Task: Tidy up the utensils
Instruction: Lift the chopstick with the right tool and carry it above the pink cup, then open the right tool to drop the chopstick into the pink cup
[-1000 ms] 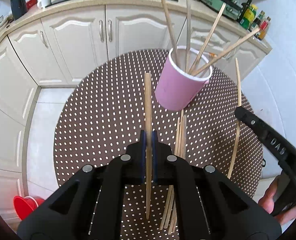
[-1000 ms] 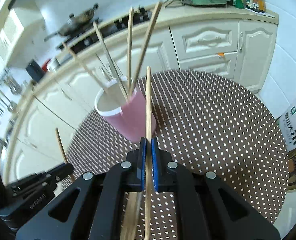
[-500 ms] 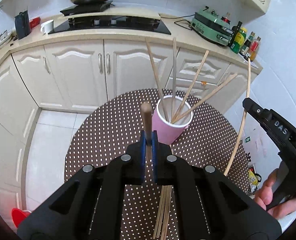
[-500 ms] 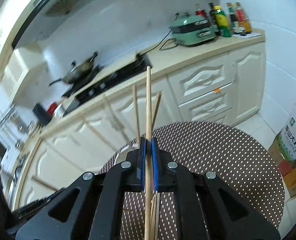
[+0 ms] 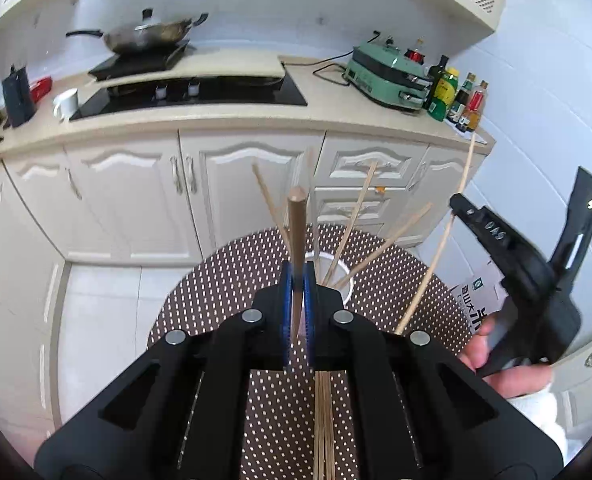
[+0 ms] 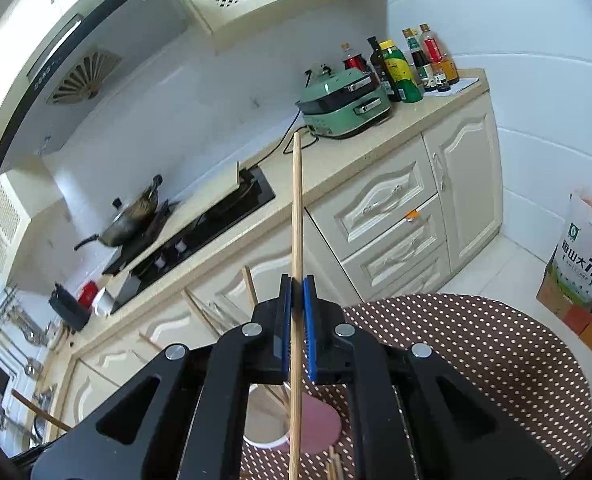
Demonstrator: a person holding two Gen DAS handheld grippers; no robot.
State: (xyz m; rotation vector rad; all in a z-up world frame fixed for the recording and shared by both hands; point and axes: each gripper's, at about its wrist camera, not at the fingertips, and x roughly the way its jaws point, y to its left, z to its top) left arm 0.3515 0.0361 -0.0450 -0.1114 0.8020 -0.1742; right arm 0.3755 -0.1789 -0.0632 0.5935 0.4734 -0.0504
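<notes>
Both pairs of fingers are pinching a single wooden chopstick each. In the left wrist view the left gripper has its blue-padded fingers pressed onto a darker chopstick, whose blunt end points toward 12 o'clock, foreshortened toward the camera. Behind the fingers stands the pink cup, mostly hidden, with several chopsticks fanning out of its white rim toward 11, 12, 1 and 2 o'clock. A bundle of loose chopsticks lies on the brown polka-dot bench at 6 o'clock, just below the cup. At 3 o'clock the right gripper pinches a pale chopstick, slanting from 1 o'clock down to the bench's edge; a hand in a white sleeve grips its handle.

In the right wrist view that chopstick runs straight from 12 to 6 o'clock, and the cup sits below at 6 o'clock on the bench.
</notes>
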